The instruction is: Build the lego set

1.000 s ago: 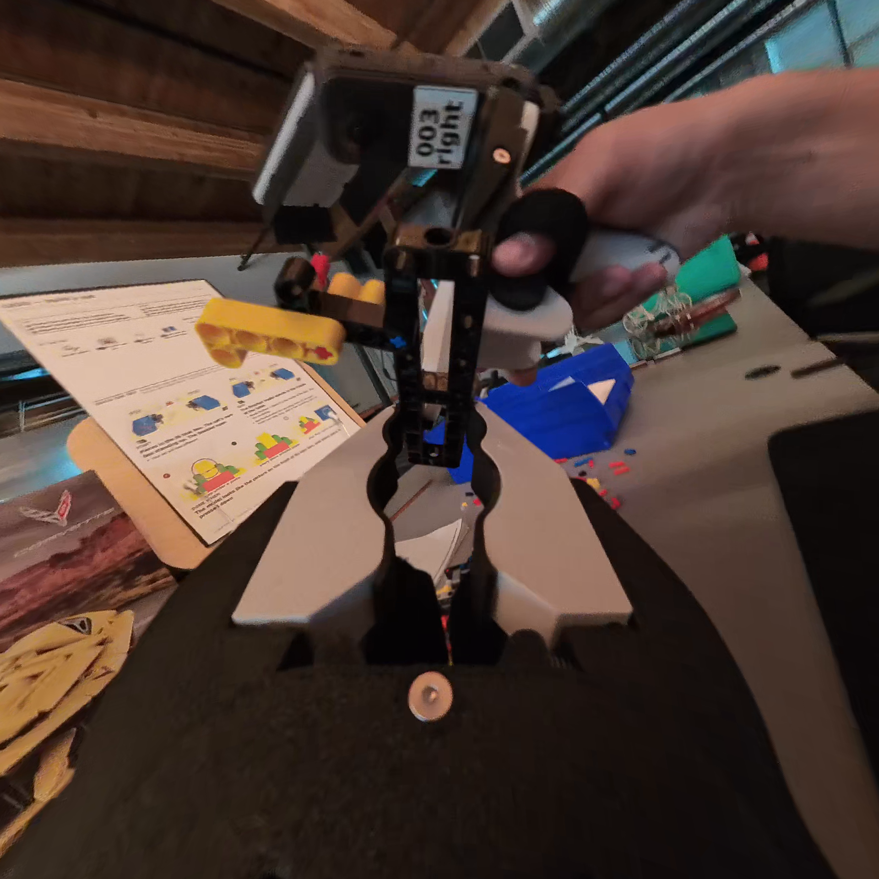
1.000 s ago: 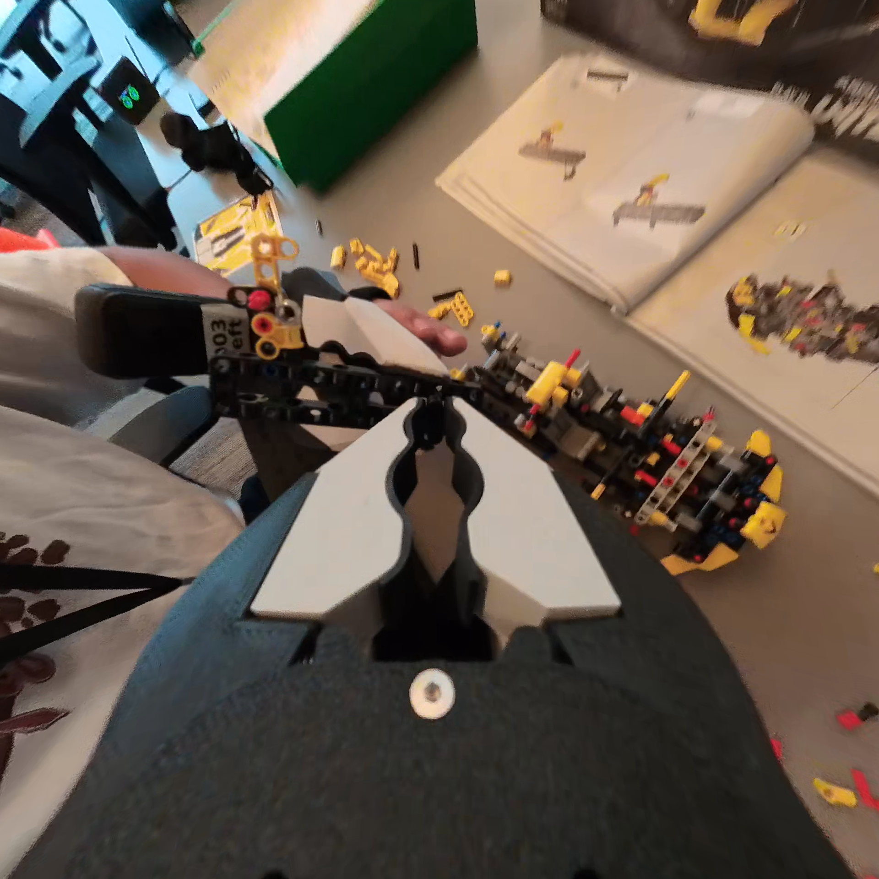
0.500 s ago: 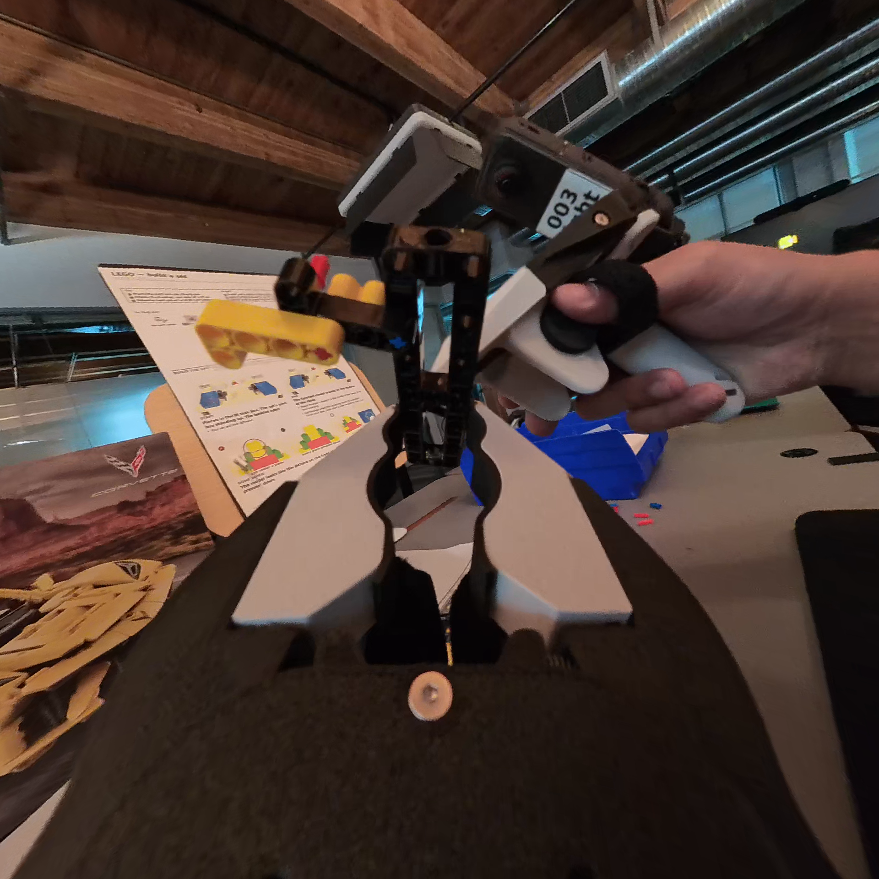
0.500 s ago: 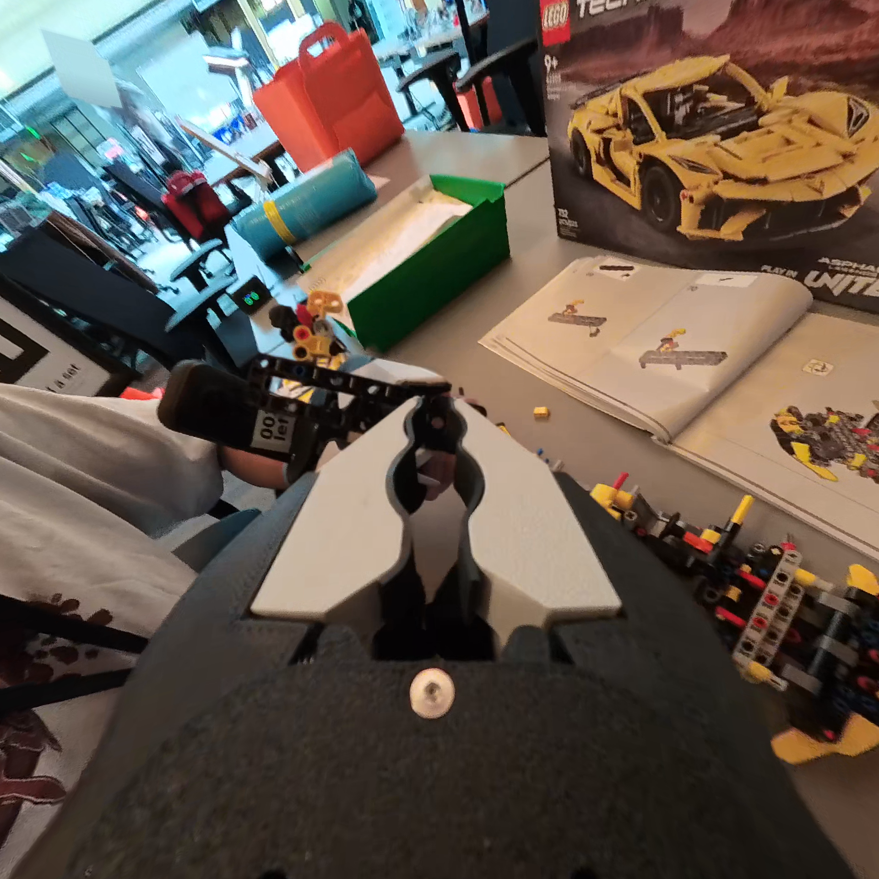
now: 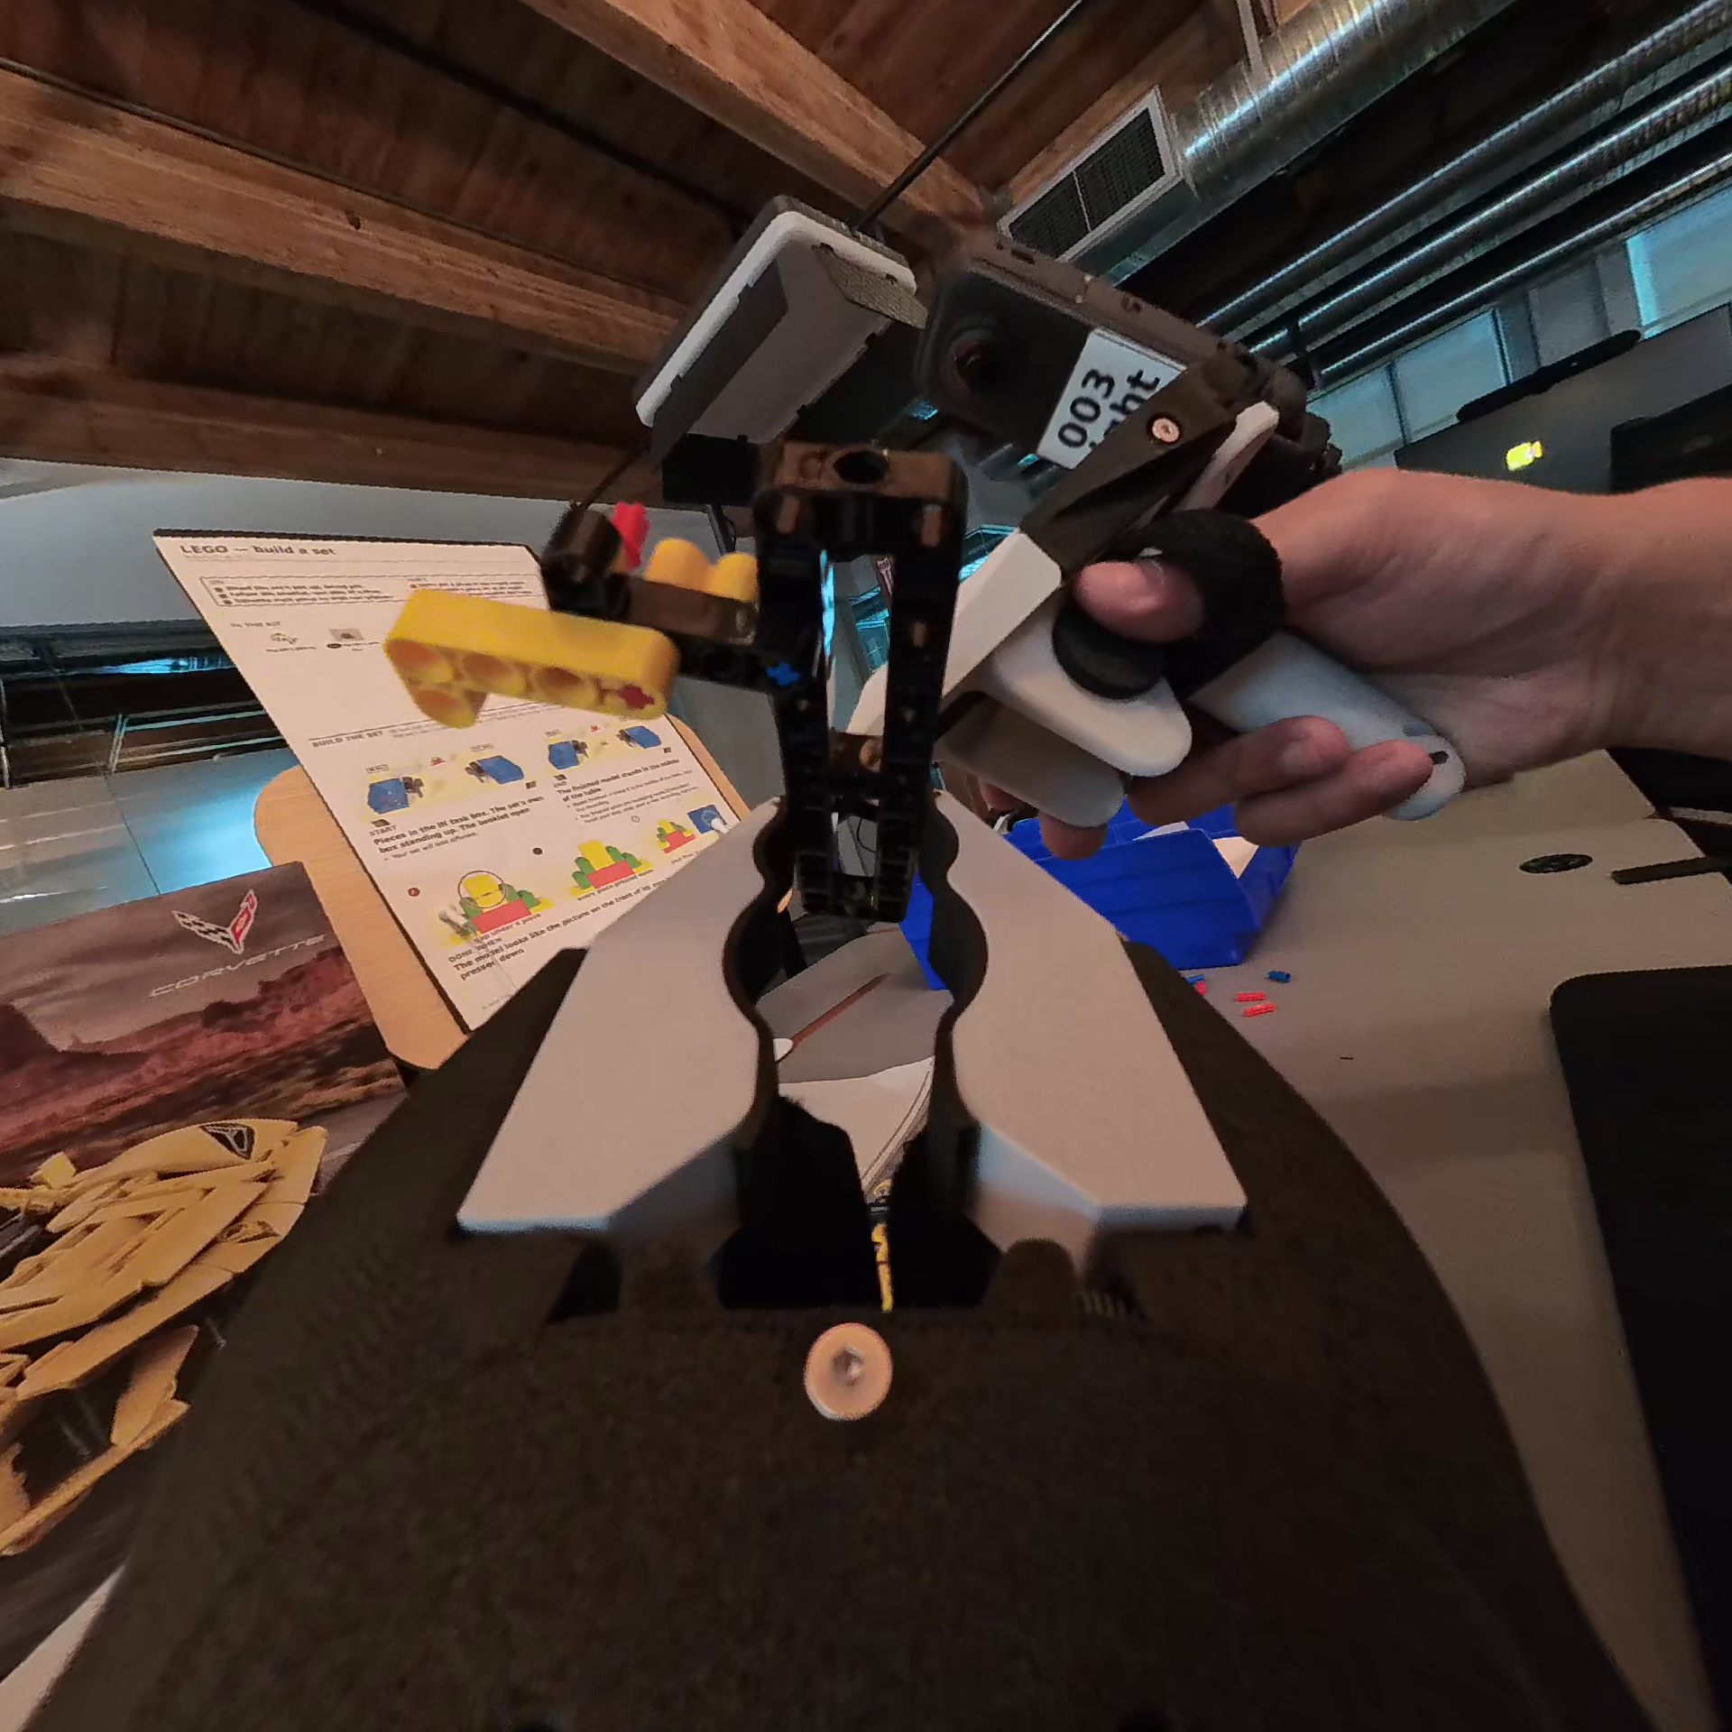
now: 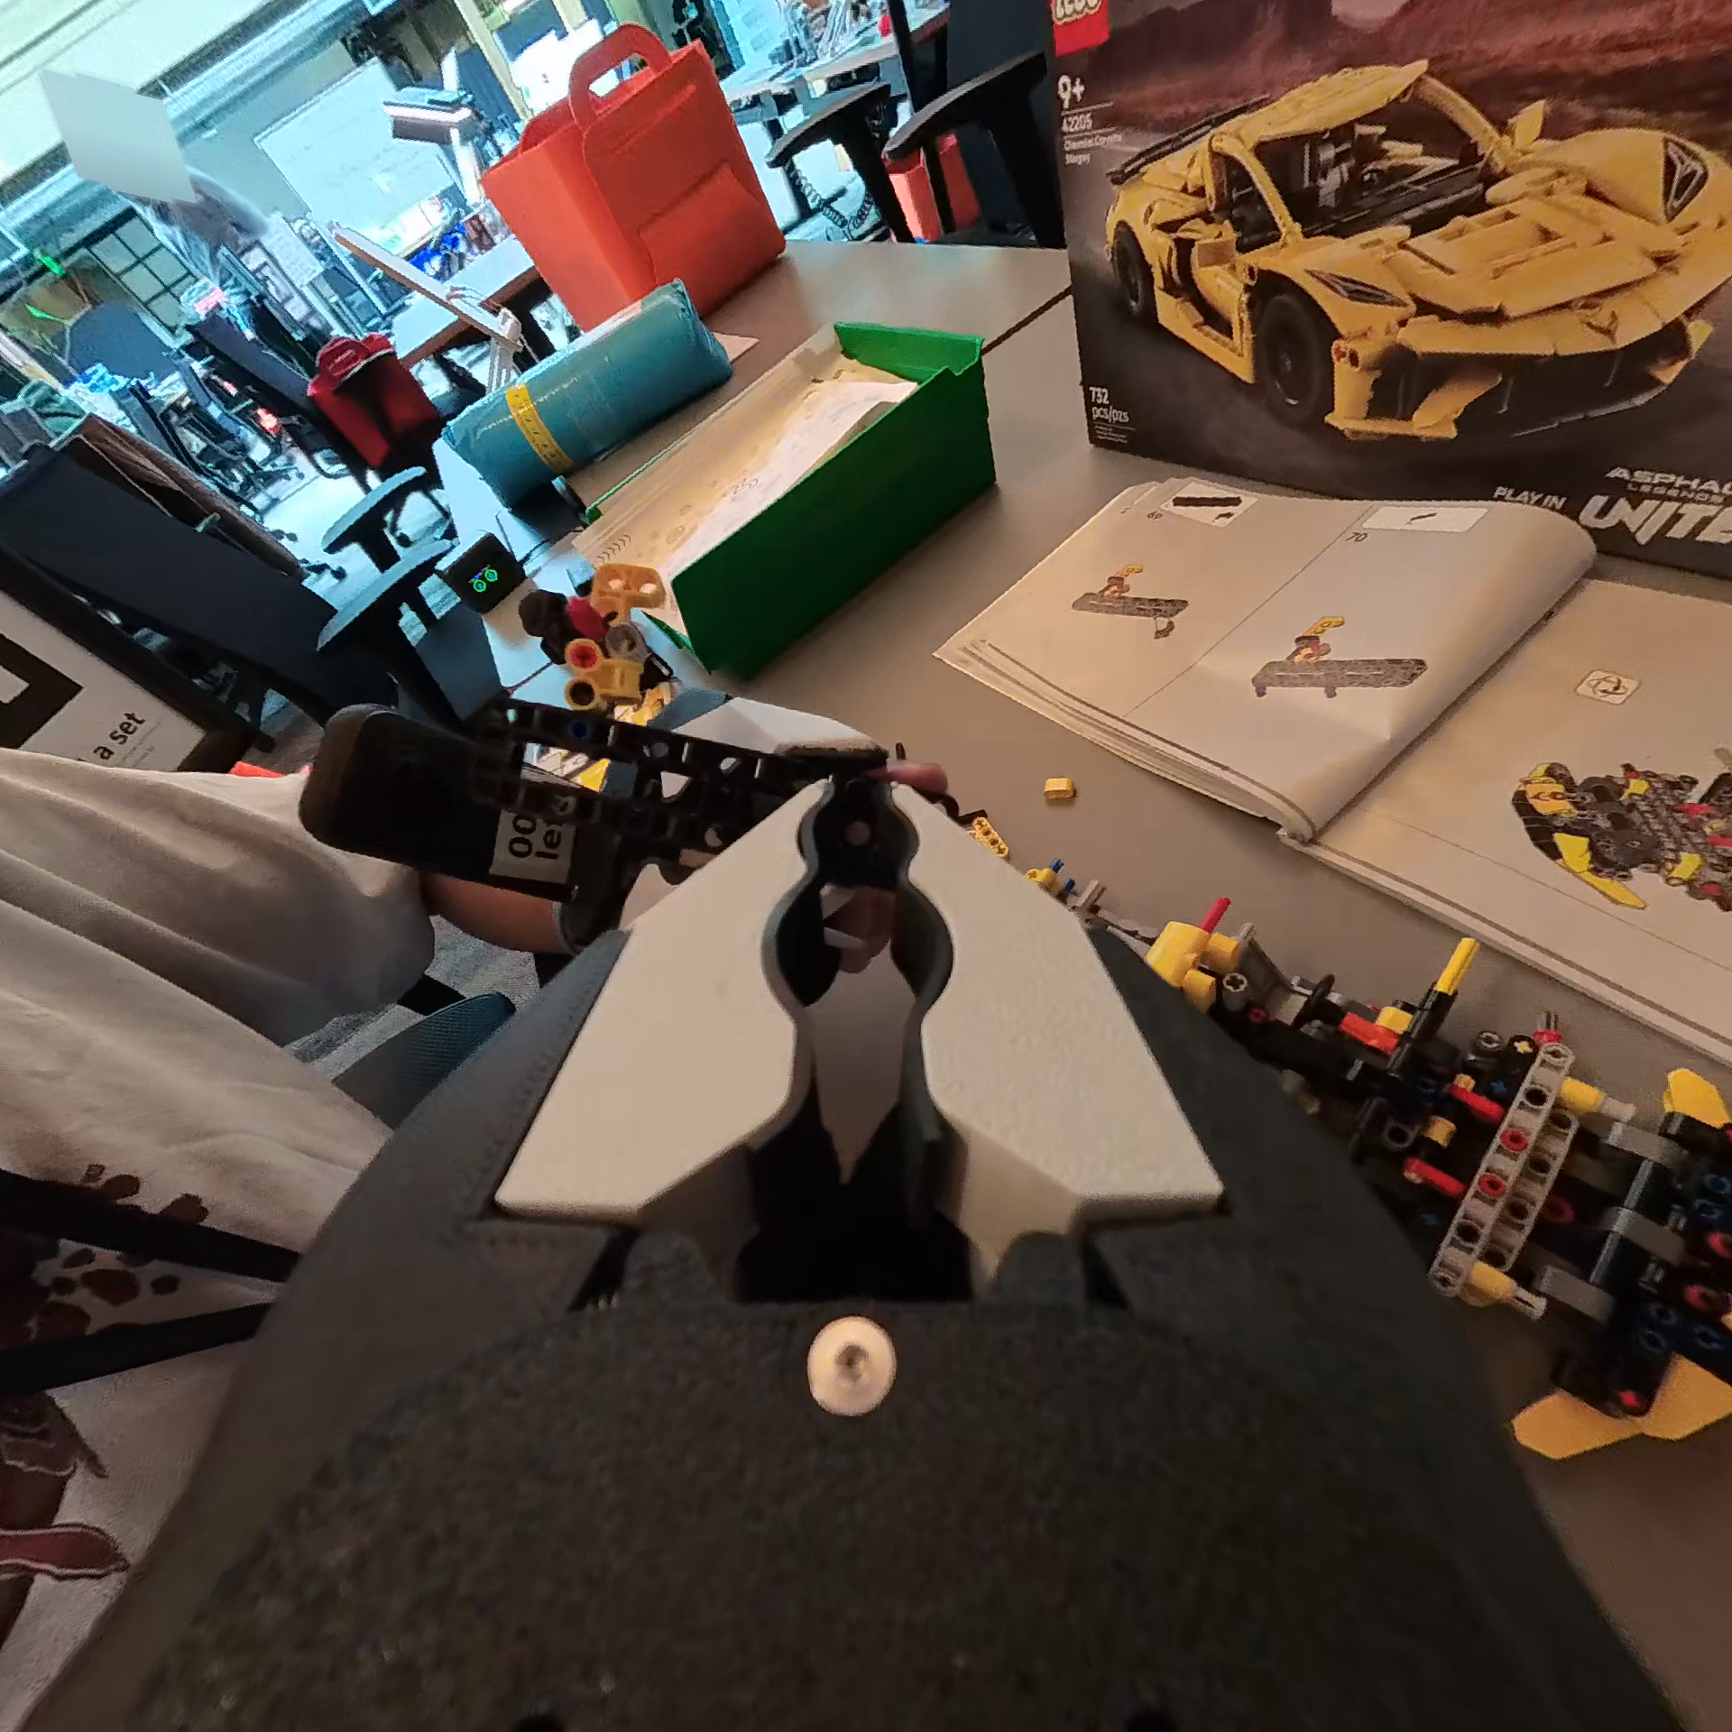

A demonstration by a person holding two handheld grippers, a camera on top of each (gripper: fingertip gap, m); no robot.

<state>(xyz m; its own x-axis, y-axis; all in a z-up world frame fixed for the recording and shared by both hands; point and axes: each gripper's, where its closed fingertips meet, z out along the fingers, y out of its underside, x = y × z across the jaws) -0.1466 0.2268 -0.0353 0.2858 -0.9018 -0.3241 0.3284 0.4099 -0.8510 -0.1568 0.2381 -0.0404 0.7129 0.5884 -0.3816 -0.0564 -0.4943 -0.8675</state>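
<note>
Now my left gripper (image 5: 855, 867) clamps one end of the black frame (image 5: 858, 694), long axis running straight ahead from it; my right gripper (image 6: 855, 825) pinches the far end, yellow beam (image 5: 530, 667) sticking out left.

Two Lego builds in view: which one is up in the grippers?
The black frame with the yellow beam, held at each end by the left gripper and right gripper. The bigger chassis lies on the table.

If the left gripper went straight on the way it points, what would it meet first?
Probably the right gripper. The left gripper is shut on the black frame, whose far end the right one grips directly ahead. Depth is hard to judge in this wide-angle view.
</note>
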